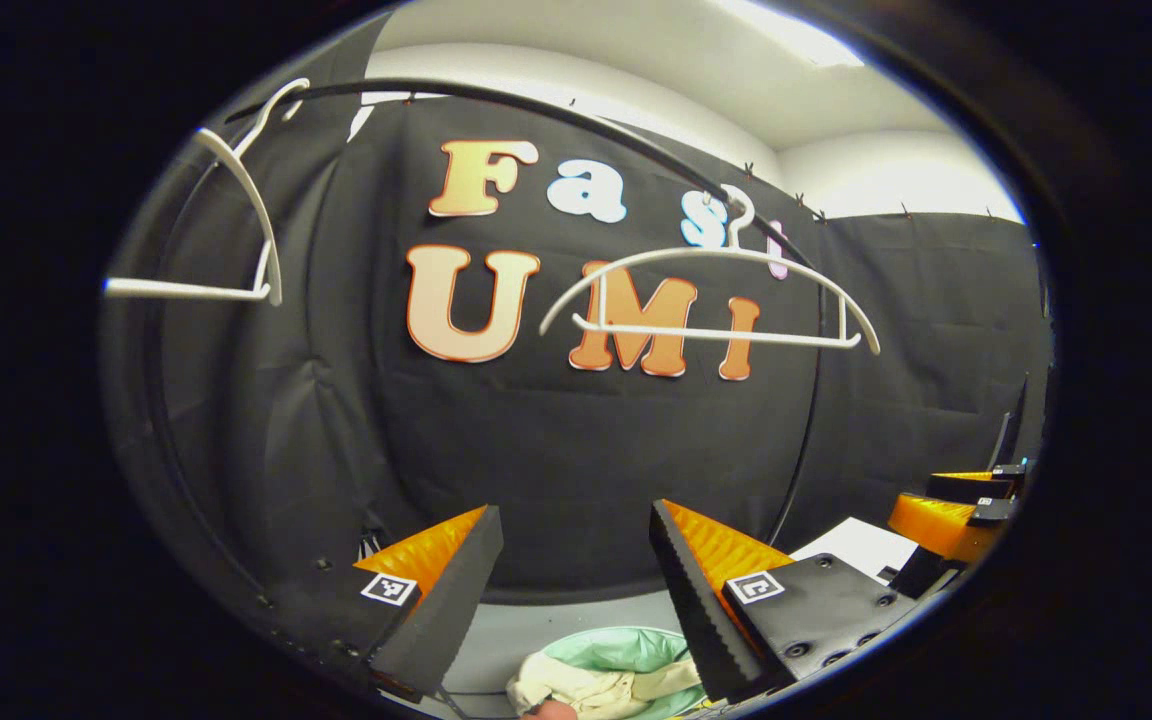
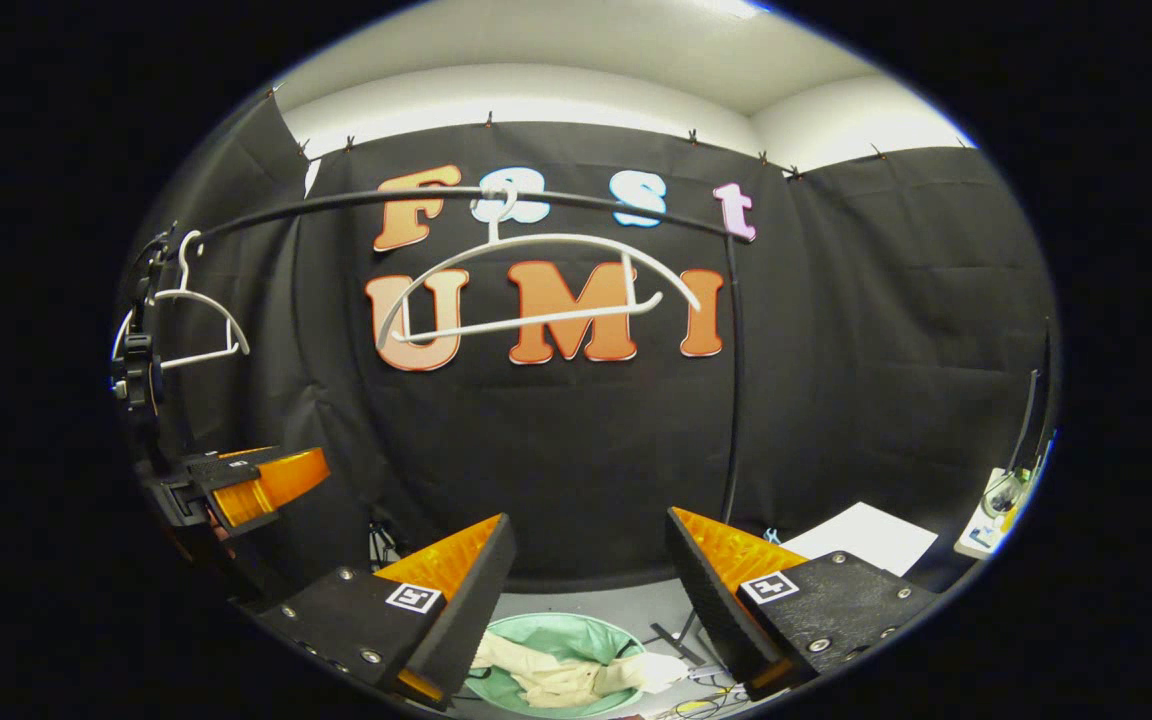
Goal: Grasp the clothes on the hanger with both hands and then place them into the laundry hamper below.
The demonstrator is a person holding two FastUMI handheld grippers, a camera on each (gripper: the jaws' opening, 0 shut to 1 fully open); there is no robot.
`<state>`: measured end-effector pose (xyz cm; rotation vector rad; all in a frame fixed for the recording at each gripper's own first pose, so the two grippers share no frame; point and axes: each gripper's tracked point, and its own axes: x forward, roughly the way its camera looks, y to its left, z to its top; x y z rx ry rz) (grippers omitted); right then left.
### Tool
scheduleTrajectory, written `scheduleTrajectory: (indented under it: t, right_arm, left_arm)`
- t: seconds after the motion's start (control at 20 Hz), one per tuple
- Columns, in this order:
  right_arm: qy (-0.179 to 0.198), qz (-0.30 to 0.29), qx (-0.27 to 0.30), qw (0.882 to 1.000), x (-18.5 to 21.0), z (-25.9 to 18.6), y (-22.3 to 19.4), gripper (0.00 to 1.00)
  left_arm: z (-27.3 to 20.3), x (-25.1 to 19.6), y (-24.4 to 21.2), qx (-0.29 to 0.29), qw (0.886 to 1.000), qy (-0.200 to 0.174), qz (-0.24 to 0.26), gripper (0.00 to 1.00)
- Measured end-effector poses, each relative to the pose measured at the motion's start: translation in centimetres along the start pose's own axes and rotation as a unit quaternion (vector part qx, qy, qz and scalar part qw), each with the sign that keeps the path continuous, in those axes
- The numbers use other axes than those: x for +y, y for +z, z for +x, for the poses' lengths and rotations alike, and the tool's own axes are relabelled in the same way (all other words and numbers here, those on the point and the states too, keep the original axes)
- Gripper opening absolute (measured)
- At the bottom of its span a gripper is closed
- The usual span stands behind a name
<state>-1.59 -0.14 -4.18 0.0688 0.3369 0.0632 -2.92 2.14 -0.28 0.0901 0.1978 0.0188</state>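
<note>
A cream garment [image 1: 601, 688] lies crumpled in the round green hamper [image 1: 626, 647] on the floor; it is the same garment [image 2: 566, 678] and hamper [image 2: 554, 632] in the right gripper view. Two bare white hangers [image 1: 711, 300] [image 1: 236, 215] hang on the black rail [image 1: 536, 110]. My left gripper [image 1: 576, 530] stands open above the hamper, nothing between its fingers. My right gripper [image 2: 591, 535] is open too, also above the hamper and empty. The right gripper [image 1: 956, 510] shows at the right edge of the left gripper view, and the left gripper [image 2: 236, 485] at the left of the right gripper view.
The rail's upright post [image 2: 731, 400] runs down behind the hamper. A white sheet [image 2: 871, 540] lies on the floor to the right, with cables [image 2: 686, 650] and small items [image 2: 996, 510] near it. The black cloth wall closes the back.
</note>
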Motion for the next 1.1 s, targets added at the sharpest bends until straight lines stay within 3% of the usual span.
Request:
scheduleTrajectory:
  t: [0.35, 0.4, 0.45, 0.55, 0.6, 0.65, 0.75, 0.8, 1.0, 1.1]
  right_arm:
    - [-0.039, -0.020, -0.073, 0.996, -3.3, -1.7, 6.0, 0.93]
    - [-0.045, -0.027, -0.079, 0.995, -3.8, -2.0, 6.6, 0.93]
    - [-0.050, -0.031, -0.085, 0.995, -4.3, -2.2, 6.9, 0.93]
    - [-0.061, -0.035, -0.097, 0.993, -5.2, -2.4, 7.6, 0.93]
    - [-0.065, -0.035, -0.100, 0.992, -5.6, -2.4, 7.7, 0.93]
    - [-0.068, -0.033, -0.100, 0.992, -5.8, -2.4, 7.5, 0.93]
    - [-0.070, -0.027, -0.099, 0.992, -6.1, -2.4, 7.4, 0.93]
    - [-0.069, -0.024, -0.098, 0.992, -6.1, -2.4, 7.3, 0.93]
    - [-0.073, -0.019, -0.096, 0.993, -6.8, -2.2, 6.9, 0.93]
    - [-0.071, -0.019, -0.097, 0.993, -6.7, -2.1, 6.9, 0.93]
  left_arm:
    - [-1.0, 0.5, 5.5, -0.074, 0.997, 0.015, 0.006, 0.94]
    - [-1.1, 0.6, 6.0, -0.083, 0.996, 0.016, 0.005, 1.00]
    - [-1.2, 0.6, 6.3, -0.091, 0.996, 0.017, 0.004, 0.93]
    - [-1.4, 0.6, 6.7, -0.110, 0.994, 0.016, 0.002, 1.00]
    - [-1.2, 0.9, 6.2, -0.108, 0.994, 0.023, 0.002, 1.00]
    - [-1.1, 1.2, 5.5, -0.103, 0.994, 0.029, 0.003, 0.93]
    - [-1.0, 1.4, 4.6, -0.093, 0.995, 0.034, -0.001, 1.00]
    - [-1.1, 1.3, 4.5, -0.093, 0.995, 0.034, -0.006, 0.96]
    - [-1.3, 1.7, 4.9, -0.100, 0.994, 0.036, -0.008, 1.00]
    - [-1.2, 1.6, 5.4, -0.105, 0.994, 0.037, -0.003, 0.96]
